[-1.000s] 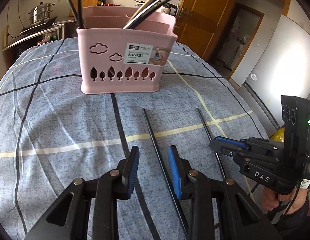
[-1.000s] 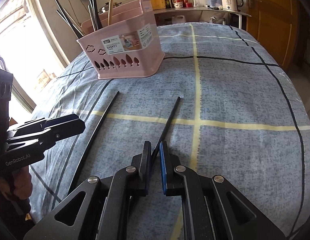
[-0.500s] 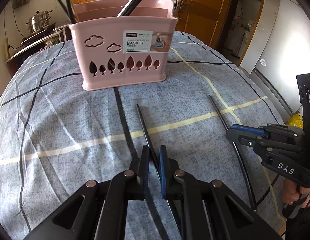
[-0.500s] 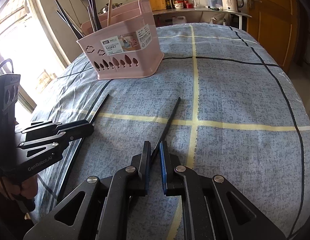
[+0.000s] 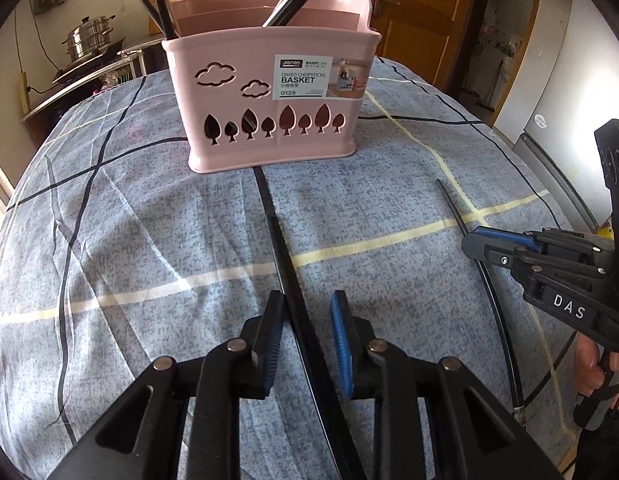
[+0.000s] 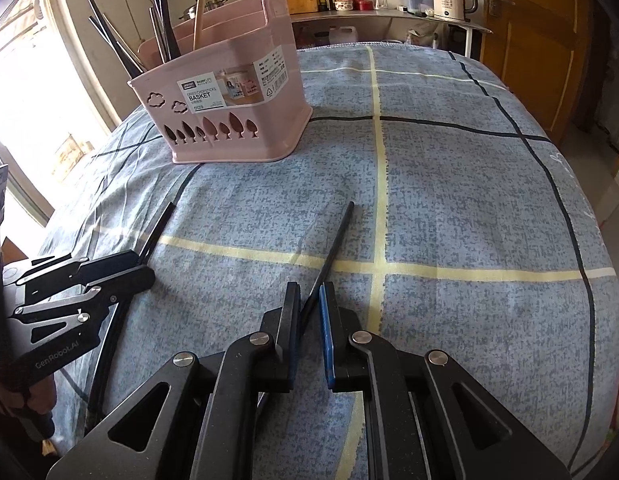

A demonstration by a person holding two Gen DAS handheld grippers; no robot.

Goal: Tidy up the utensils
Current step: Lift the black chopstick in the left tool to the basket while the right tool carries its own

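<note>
Right now each handheld gripper hangs over its own black chopstick on the blue-grey checked tablecloth [image 6: 449, 184]. From the left wrist camera, the left gripper [image 5: 307, 320] has its blue pads spread, its jaws having just been opening; the left chopstick [image 5: 287, 264] runs up between them toward 12 o'clock, close beside the left pad and clear of the right one, so it lies released on the cloth. From the right wrist camera, the right gripper [image 6: 309, 308] stands nearly closed around the right chopstick [image 6: 333, 244], which points out toward 1 o'clock; a sliver of gap shows beside the blue pad, so whether the pads actually pinch it cannot be told. The pink basket [image 5: 269, 120] stands upright on the cloth at 12 o'clock from the left gripper and at 11 o'clock from the right one, well apart from both chopsticks, with several dark utensils [image 5: 161, 8] leaning out of its compartments. In the left view the right gripper sits at 3 o'clock, a hand [image 5: 589, 364] on its grip
</note>
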